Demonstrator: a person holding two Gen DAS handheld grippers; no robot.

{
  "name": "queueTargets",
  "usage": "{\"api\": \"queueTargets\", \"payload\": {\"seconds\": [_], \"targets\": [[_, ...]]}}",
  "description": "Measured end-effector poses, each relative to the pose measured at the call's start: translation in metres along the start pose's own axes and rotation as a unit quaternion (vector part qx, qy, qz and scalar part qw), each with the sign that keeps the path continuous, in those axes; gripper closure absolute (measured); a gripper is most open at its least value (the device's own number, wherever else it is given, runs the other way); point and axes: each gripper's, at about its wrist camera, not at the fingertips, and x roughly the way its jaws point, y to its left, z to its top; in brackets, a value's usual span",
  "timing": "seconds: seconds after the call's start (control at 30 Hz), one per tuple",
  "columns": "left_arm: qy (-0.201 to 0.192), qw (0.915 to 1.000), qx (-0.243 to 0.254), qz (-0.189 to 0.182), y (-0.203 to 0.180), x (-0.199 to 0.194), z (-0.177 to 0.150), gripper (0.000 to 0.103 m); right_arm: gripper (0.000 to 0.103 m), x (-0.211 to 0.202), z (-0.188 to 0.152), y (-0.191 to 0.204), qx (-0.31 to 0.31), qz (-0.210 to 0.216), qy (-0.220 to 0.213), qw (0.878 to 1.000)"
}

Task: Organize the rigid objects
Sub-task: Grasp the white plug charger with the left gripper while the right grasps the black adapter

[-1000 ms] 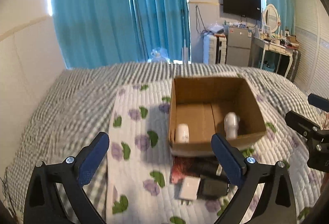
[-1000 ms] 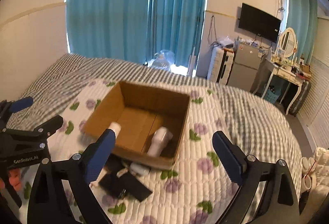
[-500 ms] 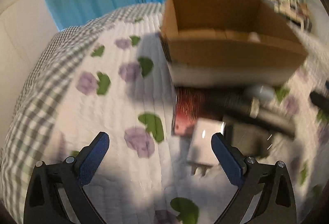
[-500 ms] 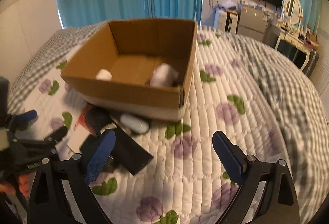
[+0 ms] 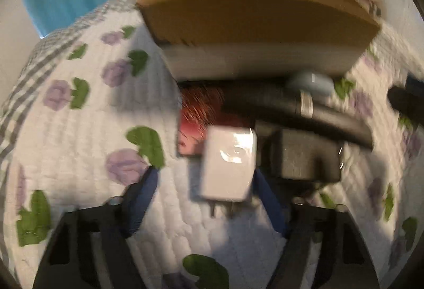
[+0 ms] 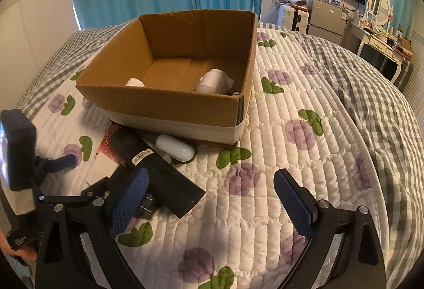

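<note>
Quilt, cardboard box, then the clutter at its near edge

Open quilt (image 6: 304,156) lies right of the cardboard box (image 6: 169,103). My right gripper (image 6: 209,199) hangs wide, empty; my left gripper (image 5: 205,183) (just closing, blurred) straddles the white charger (image 5: 228,161), right pad touching.

Left wrist close, steeply down; right wrist farther; both share cardboard box (image 5: 254,21).
</note>
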Motion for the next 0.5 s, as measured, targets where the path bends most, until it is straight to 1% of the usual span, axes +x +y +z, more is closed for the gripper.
{"api": "queueTargets", "payload": {"seconds": [0.03, 0.07, 0.13, 0.3, 0.43, 0.5], "targets": [[0.01, 0.9999, 0.009, -0.002, -0.005, 0.005, -0.001, 0.048, 0.007, 0.0, 0.0, 0.001, -0.002, -0.001, 0.0, 1.0], [0.006, 0.9999, 0.011, 0.003, -0.007, 0.006, -0.002, 0.049, 0.007, 0.0, 0.0, 0.001, -0.004, -0.003, 0.0, 1.0], [-0.002, 0.9999, 0.011, 0.0, -0.008, 0.003, -0.001, 0.063, 0.007, 0.001, -0.001, 0.002, -0.005, -0.005, 0.002, 1.0], [-0.028, 0.9991, -0.026, -0.017, 0.007, -0.016, -0.003, 0.063, 0.007, 0.005, -0.003, 0.002, -0.009, -0.005, 0.007, 1.0], [-0.055, 0.9973, -0.049, -0.007, 0.02, -0.042, -0.005, 0.063, 0.007, 0.003, -0.005, 0.013, -0.035, -0.002, 0.006, 0.999], [-0.069, 0.9958, -0.061, 0.0, 0.028, -0.054, -0.011, 0.063, 0.007, 0.003, -0.007, 0.022, -0.046, 0.002, 0.015, 0.999]]}}
